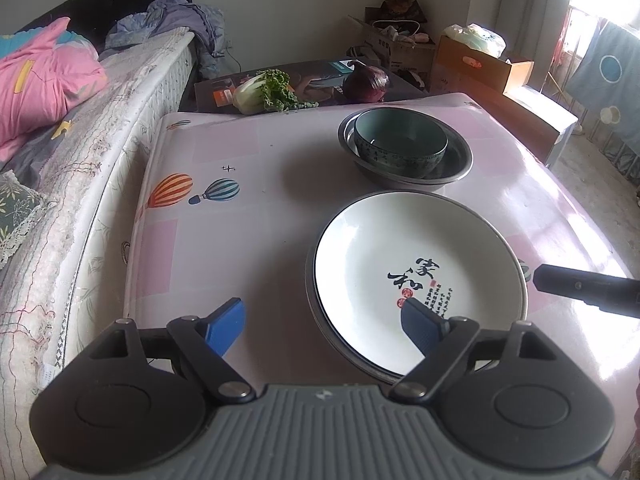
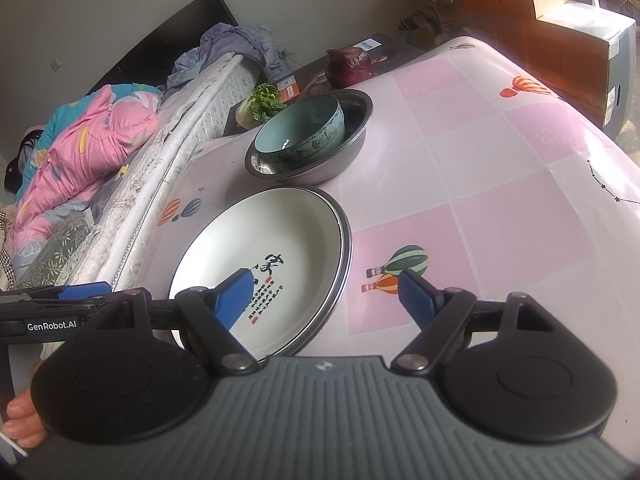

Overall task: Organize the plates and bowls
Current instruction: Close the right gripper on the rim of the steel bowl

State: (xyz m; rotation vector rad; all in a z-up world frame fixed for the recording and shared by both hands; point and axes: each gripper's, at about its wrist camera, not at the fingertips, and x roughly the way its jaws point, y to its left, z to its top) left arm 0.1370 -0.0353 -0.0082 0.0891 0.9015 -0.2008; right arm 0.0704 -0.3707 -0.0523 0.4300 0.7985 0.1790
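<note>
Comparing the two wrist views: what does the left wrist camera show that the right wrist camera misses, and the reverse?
Only the left wrist view: the open left claw head-on and a blue round-patterned cloth by the window. Only the right wrist view: the open right claw head-on and fingers at the lower left edge. Both: the white plate, the teal bowl inside the metal basin, the red cabbage and the pink tablecloth.

We are counting two stacked plates: one white plate [image 1: 416,280] just ahead of the fingers, sitting on one dark-rimmed plate [image 1: 320,320] beneath it. Farther ahead we are seeing two bowls: one green bowl [image 1: 400,144] nested in one metal bowl [image 1: 456,164]. Beyond them we are counting two vegetables: one leafy cabbage [image 1: 262,94] and one purple cabbage [image 1: 366,84].
</note>
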